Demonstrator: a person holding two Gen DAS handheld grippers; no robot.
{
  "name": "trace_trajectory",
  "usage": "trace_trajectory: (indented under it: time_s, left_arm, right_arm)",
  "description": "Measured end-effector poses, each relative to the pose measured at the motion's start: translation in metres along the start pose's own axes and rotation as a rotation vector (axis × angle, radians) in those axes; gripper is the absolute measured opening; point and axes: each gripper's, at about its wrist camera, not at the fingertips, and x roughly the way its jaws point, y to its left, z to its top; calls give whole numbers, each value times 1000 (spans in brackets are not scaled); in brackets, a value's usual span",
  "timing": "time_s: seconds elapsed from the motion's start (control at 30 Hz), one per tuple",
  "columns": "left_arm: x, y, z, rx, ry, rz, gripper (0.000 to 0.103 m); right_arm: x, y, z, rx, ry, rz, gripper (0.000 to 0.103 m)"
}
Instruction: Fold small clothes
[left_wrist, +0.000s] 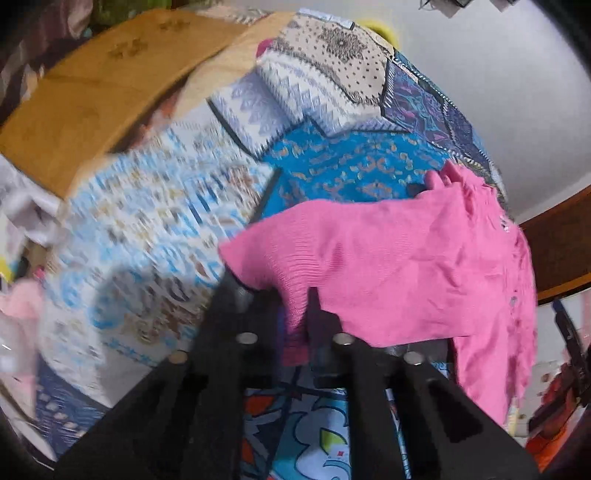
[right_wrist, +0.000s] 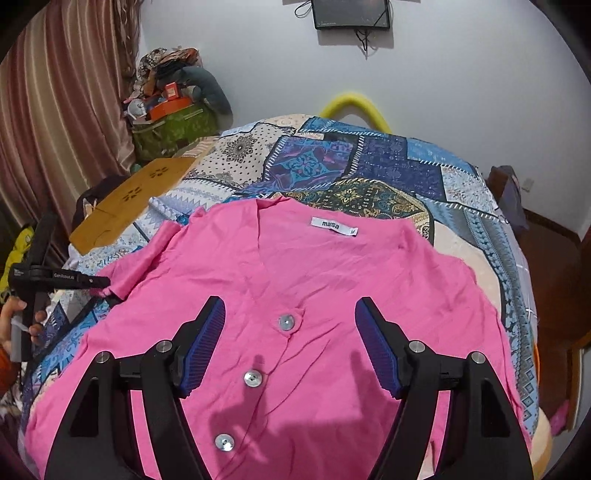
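A white-walled bedroom frames a bed covered in a blue patchwork bedspread (right_wrist: 388, 173), with a striped curtain (right_wrist: 62, 110) at the far left of the right gripper's view and a dark screen (right_wrist: 351, 14) mounted on the wall ahead. A pink cardigan (right_wrist: 295, 295) lies button-side up on the spread directly beneath the right gripper (right_wrist: 290, 343), its white neck label (right_wrist: 334, 226) toward the far side. The right gripper's blue-padded jaws stand wide apart above the garment, straddling its top button (right_wrist: 286, 322) and holding nothing. Off to that gripper's left, the left gripper (left_wrist: 297, 317) is pinched closed on the cardigan's ribbed sleeve cuff, the fabric draping away to its right in its own motion-blurred view. A tan board (right_wrist: 122, 206) rests on the bed's far-left edge.
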Motion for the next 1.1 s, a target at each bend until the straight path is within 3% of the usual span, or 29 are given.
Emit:
trace_trajectory:
  time_s: [0.1,0.23,0.5,0.63,0.77,0.83,0.9,0.97,1.1]
  left_arm:
    - [-24,-15,12,86,-69,85,7]
    - [-73,-55,26,210,-192,116,7]
    - [-120,-177,31,463,-304,31,7]
    - [-112,-239,12,574,-289,-27,7]
    - [-75,-290,-11,650,-189,-76,8]
    - [-57,-304,-20,664,-115,-102,21]
    - [-42,-314,-28,674,-60,-119,28]
    - [-38,-319,-35,685,-54,-128,31]
    - [-53,-303,-36,666,-104,-118,51]
  right_arm:
    - [-2,-1,-2,2,-7,3,69]
    - [-5,-6,-2,12,-20,7,69]
    - [-17,-17,-3,32,-45,14,69]
    - [-23,-27,-6,54,-53,23,69]
    - [-28,-33,-11,75,-47,29,69]
    - [-31,-35,-15,82,-41,30,69]
    - [-33,-37,-18,89,-36,34,69]
    - [-35,-37,-21,95,-34,43,69]
    - [-27,-32,-22,80,-11,52,69]
